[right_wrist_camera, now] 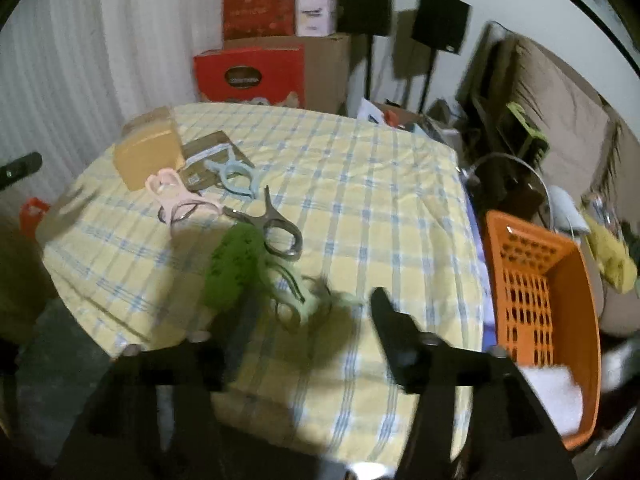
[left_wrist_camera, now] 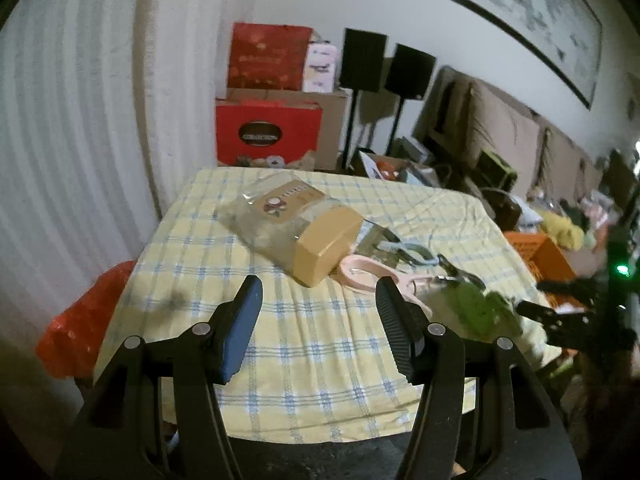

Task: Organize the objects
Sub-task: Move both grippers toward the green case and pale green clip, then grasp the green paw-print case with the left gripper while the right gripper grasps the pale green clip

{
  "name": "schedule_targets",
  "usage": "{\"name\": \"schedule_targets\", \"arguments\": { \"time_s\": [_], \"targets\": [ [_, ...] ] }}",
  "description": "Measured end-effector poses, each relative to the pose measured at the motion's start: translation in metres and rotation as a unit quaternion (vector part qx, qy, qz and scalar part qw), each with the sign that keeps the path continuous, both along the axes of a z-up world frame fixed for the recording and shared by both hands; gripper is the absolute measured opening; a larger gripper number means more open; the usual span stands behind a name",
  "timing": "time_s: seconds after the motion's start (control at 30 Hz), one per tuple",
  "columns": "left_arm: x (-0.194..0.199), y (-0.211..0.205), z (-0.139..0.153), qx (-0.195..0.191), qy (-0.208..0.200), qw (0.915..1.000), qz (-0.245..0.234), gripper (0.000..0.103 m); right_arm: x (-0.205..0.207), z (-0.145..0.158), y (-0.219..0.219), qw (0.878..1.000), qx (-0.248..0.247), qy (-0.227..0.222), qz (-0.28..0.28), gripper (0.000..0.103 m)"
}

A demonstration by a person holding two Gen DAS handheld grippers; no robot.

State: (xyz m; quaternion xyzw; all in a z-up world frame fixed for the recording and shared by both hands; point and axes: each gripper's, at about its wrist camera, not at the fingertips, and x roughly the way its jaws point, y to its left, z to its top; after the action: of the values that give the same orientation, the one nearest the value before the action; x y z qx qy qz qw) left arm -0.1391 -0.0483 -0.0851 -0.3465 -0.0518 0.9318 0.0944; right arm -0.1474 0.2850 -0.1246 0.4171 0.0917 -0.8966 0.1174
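Observation:
A yellow checked table (left_wrist_camera: 312, 360) carries a clear packet (left_wrist_camera: 276, 208) with a tan box (left_wrist_camera: 326, 246) lying on it. Beside them lie a pink handled tool (right_wrist_camera: 176, 192), a pale blue one (right_wrist_camera: 236, 178) and grey scissors (right_wrist_camera: 276, 228). A fuzzy green thing (right_wrist_camera: 230, 264) lies blurred just ahead of my right gripper's left finger, next to a pale green looped tool (right_wrist_camera: 292, 300). My right gripper (right_wrist_camera: 312, 300) stands open over the cloth, with no pad pressing on anything. My left gripper (left_wrist_camera: 318, 284) is open and empty, short of the tan box.
An orange perforated basket (right_wrist_camera: 536, 280) stands off the table's right edge. Red and brown boxes (left_wrist_camera: 268, 136) and two black speakers on stands (left_wrist_camera: 362, 60) line the back wall. A red bag (left_wrist_camera: 84, 320) hangs at the table's left. Clutter fills the sofa side (left_wrist_camera: 560, 232).

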Motion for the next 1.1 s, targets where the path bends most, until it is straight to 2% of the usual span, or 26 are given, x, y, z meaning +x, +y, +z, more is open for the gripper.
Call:
{"name": "schedule_targets", "arguments": {
  "time_s": [0.1, 0.2, 0.27, 0.37, 0.4, 0.43, 0.63, 0.7, 0.77, 0.83, 0.9, 0.93, 1.0, 1.03, 1.1],
  "targets": [
    [-0.001, -0.001, -0.002, 0.02, 0.008, 0.9998, 0.001, 0.056, -0.012, -0.017, -0.004, 0.999, 0.051, 0.001, 0.015, 0.071],
    [-0.002, -0.002, -0.004, 0.046, 0.013, 0.9988, -0.007, 0.056, -0.02, -0.03, -0.008, 0.996, 0.078, -0.006, 0.036, 0.068],
    [-0.005, 0.001, -0.004, 0.047, 0.007, 0.9988, -0.009, 0.058, -0.023, -0.036, -0.012, 0.996, 0.076, -0.015, 0.053, 0.055],
    [-0.008, 0.006, -0.003, 0.04, 0.002, 0.9992, -0.008, 0.058, -0.022, -0.04, -0.024, 0.994, 0.09, -0.012, 0.063, 0.046],
    [-0.008, 0.007, -0.003, 0.039, 0.001, 0.9992, -0.008, 0.058, -0.021, -0.04, -0.027, 0.994, 0.091, -0.012, 0.066, 0.032],
    [-0.008, 0.01, -0.001, 0.037, 0.0, 0.9993, -0.01, 0.058, -0.021, -0.04, -0.029, 0.994, 0.087, -0.018, 0.07, 0.026],
    [-0.007, 0.034, 0.006, 0.034, -0.01, 0.9991, -0.023, 0.06, -0.01, -0.038, -0.033, 0.992, 0.1, -0.027, 0.064, 0.024],
    [-0.012, 0.051, 0.004, 0.028, -0.033, 0.9986, -0.03, 0.063, -0.006, -0.034, -0.025, 0.995, 0.083, -0.028, 0.055, 0.024],
    [-0.018, 0.077, -0.006, -0.008, -0.054, 0.9982, -0.024, 0.063, -0.003, -0.028, -0.012, 0.997, 0.062, -0.03, 0.038, 0.024],
    [-0.025, 0.095, -0.019, -0.018, -0.089, 0.9958, -0.016, 0.063, -0.001, -0.022, -0.001, 0.998, 0.046, -0.028, 0.027, 0.024],
    [-0.03, 0.108, -0.033, 0.014, -0.119, 0.9923, -0.034, 0.063, 0.0, -0.019, 0.008, 0.999, 0.034, -0.026, 0.016, 0.024],
    [-0.032, 0.117, -0.037, 0.015, -0.125, 0.9913, -0.037, 0.063, -0.001, -0.018, 0.012, 0.999, 0.029, -0.027, 0.012, 0.024],
    [-0.033, 0.127, -0.039, 0.012, -0.122, 0.9915, -0.044, 0.063, -0.005, -0.019, 0.016, 0.999, 0.026, -0.03, 0.007, 0.024],
    [-0.035, 0.131, -0.04, 0.022, -0.122, 0.9909, -0.051, 0.063, -0.006, -0.02, 0.015, 0.999, 0.028, -0.031, 0.008, 0.024],
    [-0.042, 0.136, -0.044, 0.071, -0.133, 0.9855, -0.078, 0.063, -0.008, -0.025, 0.013, 0.998, 0.042, -0.039, 0.012, 0.025]
  ]
}}
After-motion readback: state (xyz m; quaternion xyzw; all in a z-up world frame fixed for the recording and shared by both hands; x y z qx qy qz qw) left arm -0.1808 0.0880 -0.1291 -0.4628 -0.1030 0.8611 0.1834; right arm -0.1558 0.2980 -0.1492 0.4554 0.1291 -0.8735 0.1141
